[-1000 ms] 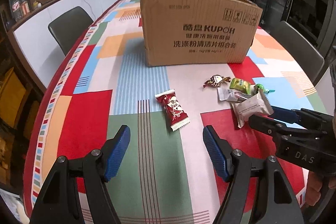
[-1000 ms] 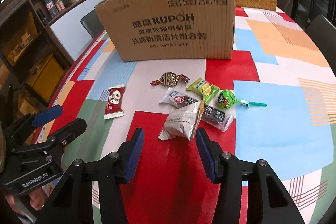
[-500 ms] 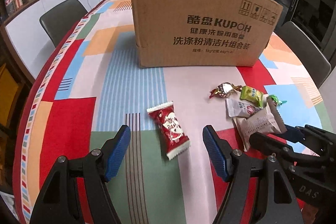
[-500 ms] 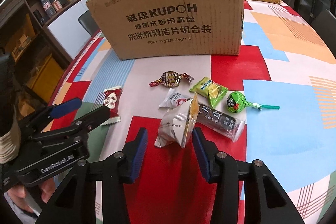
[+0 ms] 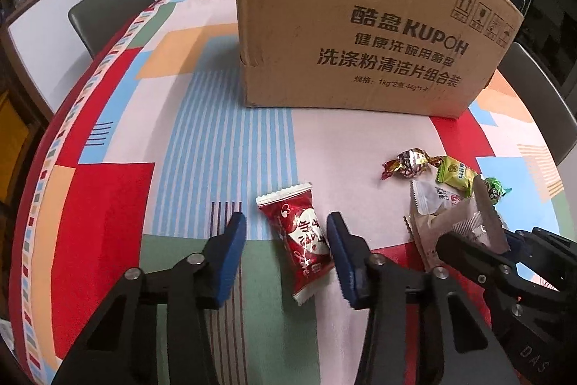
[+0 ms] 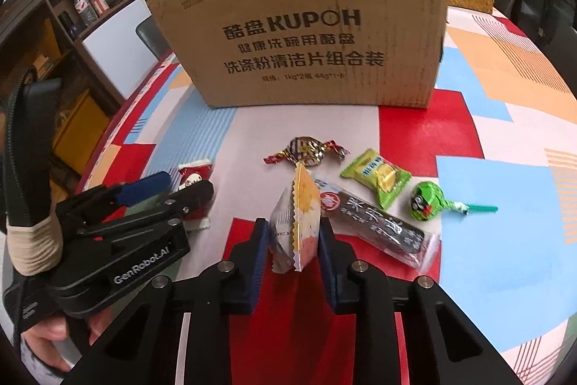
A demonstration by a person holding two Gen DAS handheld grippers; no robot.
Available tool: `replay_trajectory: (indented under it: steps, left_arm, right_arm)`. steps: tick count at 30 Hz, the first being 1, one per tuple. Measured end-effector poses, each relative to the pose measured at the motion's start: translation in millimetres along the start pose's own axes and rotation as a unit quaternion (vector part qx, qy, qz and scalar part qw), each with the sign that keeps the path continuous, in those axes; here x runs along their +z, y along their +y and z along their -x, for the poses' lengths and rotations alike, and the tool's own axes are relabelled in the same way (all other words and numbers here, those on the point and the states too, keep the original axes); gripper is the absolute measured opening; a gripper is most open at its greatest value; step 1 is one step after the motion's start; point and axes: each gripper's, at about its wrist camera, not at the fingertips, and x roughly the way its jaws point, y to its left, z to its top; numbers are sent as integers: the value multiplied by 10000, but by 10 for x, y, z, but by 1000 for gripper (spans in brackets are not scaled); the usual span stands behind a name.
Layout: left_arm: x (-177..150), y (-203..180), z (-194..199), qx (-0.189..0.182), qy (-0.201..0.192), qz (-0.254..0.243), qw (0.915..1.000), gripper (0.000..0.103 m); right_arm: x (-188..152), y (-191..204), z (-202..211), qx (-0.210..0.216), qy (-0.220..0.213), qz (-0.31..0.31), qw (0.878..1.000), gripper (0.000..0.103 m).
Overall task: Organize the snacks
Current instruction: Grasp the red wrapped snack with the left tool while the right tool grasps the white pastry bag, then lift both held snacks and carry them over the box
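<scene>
**Both grippers are now closing on snacks**

Your right gripper [image 6: 294,237] has narrowed since a moment ago and is now pinching the grey snack packet [image 6: 288,222], tipped on edge. Your left gripper [image 5: 285,240] has moved forward and is still open, straddling the red packet [image 5: 301,237] flat on the surface [image 5: 202,147]. The cardboard box [image 5: 360,24] is waiting behind, probably the destination.

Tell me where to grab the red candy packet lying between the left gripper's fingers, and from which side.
Grip the red candy packet across its puffy middle, coming down from above. It lies flat on the table with its long axis roughly along the left gripper, so the open fingers already flank its two long edges. Avoid the thin crimped ends, which would probably slip.
</scene>
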Motion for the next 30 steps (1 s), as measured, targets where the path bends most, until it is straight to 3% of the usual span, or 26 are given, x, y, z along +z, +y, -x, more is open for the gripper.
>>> replay_trajectory:
  steps: [3,14,30]
  left_arm:
    - [-4,3,-22,-64,67,35,10000,24]
    - [-37,-17,200,-220,-65,26,9997,22]
    - [96,-140,981,-267,-951,-180,9949,22]
  right_arm:
    - [21,23,-16,2,-14,17,10000,27]
    - [24,24,49,33,-81,63,9999,27]
    - [120,15,590,99,-686,156,9975,27]
